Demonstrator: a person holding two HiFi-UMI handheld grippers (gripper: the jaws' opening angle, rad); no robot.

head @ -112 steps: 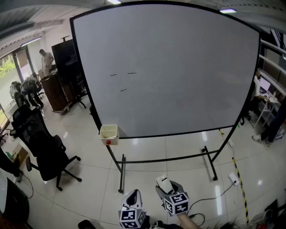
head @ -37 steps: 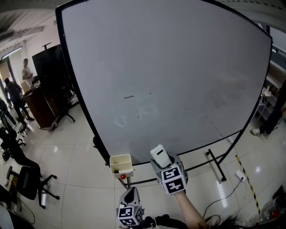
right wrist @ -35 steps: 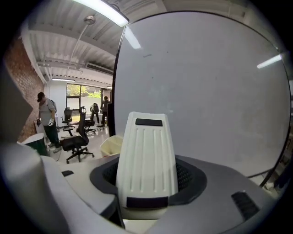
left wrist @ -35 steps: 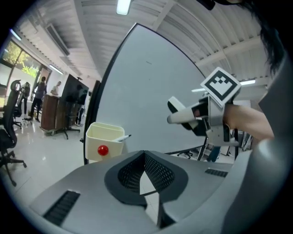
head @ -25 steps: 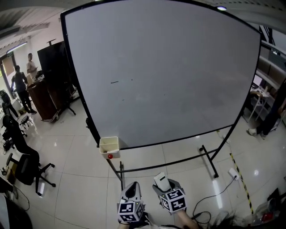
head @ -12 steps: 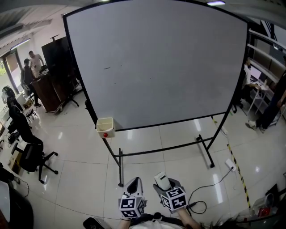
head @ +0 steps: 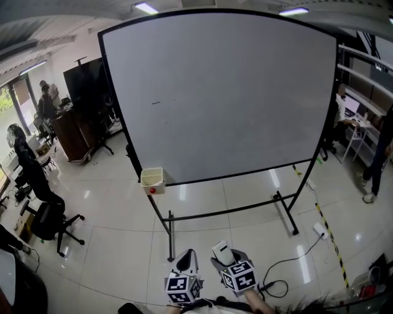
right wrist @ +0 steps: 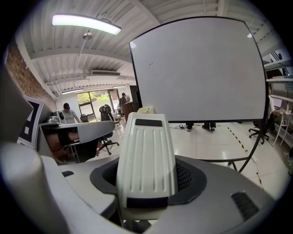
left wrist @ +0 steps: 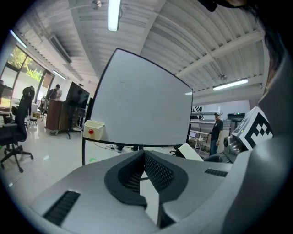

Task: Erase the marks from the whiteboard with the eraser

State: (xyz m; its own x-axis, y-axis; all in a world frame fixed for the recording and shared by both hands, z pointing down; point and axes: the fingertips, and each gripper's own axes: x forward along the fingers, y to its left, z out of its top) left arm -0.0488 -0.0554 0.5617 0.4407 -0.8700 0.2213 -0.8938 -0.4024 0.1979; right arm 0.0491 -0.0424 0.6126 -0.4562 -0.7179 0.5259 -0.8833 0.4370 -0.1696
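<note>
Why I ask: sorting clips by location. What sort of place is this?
Likely an open office or lab workspace: a large whiteboard on a floor stand, a black office chair on a glossy tiled floor, and tube lights overhead.

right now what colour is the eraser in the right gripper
The eraser is off-white with a black strip at each end; clearest in the right gripper view.

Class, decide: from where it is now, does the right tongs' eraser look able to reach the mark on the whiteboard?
Probably not yet. The right tongs, shut on the eraser, hang well short of the whiteboard, and its mark sits high. Nothing stands in between.
</note>
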